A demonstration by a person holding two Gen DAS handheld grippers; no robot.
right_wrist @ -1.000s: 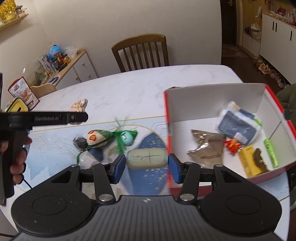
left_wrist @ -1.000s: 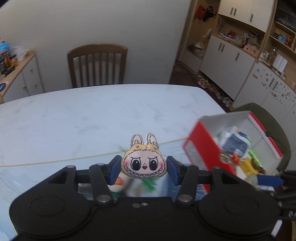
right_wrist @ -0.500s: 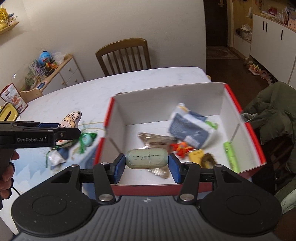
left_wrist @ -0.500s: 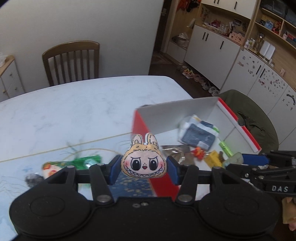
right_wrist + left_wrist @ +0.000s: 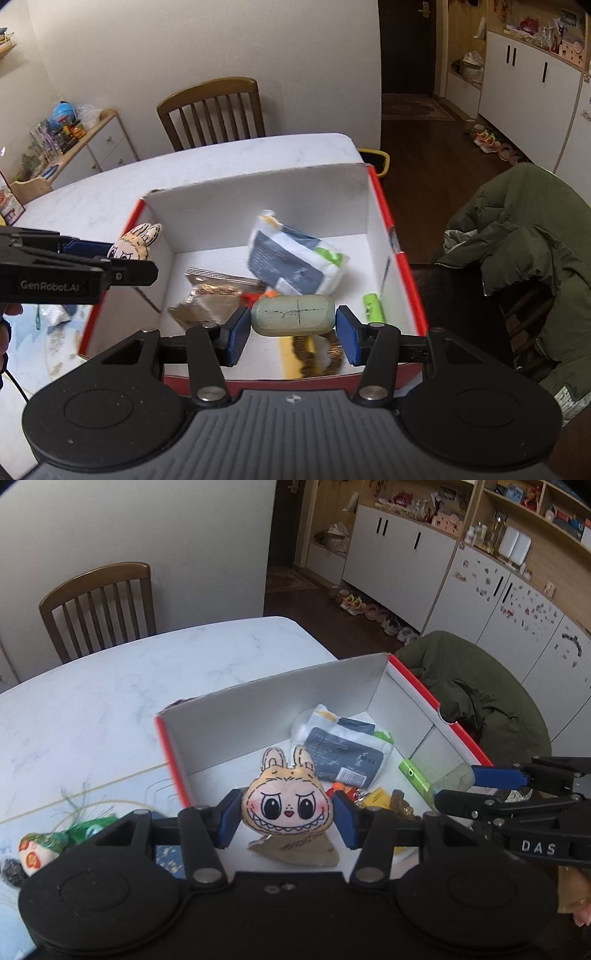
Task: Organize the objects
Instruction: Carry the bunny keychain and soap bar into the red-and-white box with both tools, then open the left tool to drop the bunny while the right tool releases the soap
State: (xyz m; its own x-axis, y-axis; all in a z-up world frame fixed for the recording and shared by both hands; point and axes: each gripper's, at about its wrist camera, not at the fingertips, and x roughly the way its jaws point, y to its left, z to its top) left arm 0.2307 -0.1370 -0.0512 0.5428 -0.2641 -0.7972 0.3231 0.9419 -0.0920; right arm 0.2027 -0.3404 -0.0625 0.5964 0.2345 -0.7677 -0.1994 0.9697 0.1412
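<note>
Box (image 5: pixel 380 206) contents partly hidden behind jaws. Left gripper (image 5: pixel 288 818) clamped bunny plush (image 5: pixel 287 805); right gripper (image 5: pixel 293 328) clamped green case (image 5: pixel 293 315), both between pads.

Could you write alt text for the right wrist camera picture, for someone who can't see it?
A black two-finger gripper holds a pale green oval case over an open red-and-white cardboard box of small packets. At left, a second gripper holds a tan plush monster face.

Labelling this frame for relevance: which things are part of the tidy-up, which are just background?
Job:
- bunny-face plush in left tongs
- pale green case in right tongs
- red-rimmed box
- green feathered toy on the table

Background:
- wooden chair
- green jacket
- white cabinets
</note>
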